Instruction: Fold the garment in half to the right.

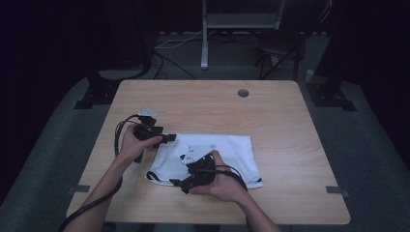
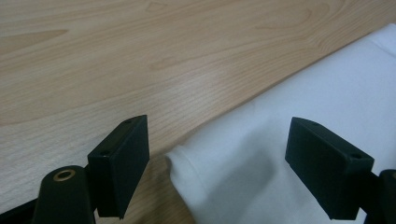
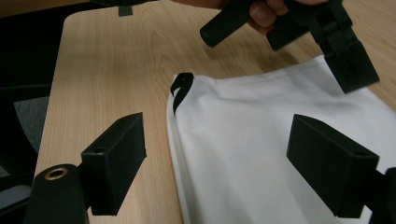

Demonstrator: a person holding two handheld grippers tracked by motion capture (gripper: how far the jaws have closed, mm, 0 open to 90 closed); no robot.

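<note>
The left hand-held gripper [image 1: 167,138], jaws spread, hovers at the far-left corner of the white garment [image 1: 227,152] lying flat on the desk [image 1: 203,101]. The right hand-held gripper [image 1: 178,182], also spread, faces its near-left black-trimmed edge. Soft, light cloth; pinch corners.

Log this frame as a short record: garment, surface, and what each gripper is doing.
garment: white garment with black trim, folded, lying flat
surface: wooden table
left gripper: jaws open, straddling a corner of the garment, not closed on it
right gripper: jaws open, over the garment's edge near the black trim
contact: neither gripper is gripping the cloth
other: round grommet hole near the table's far edge
</note>
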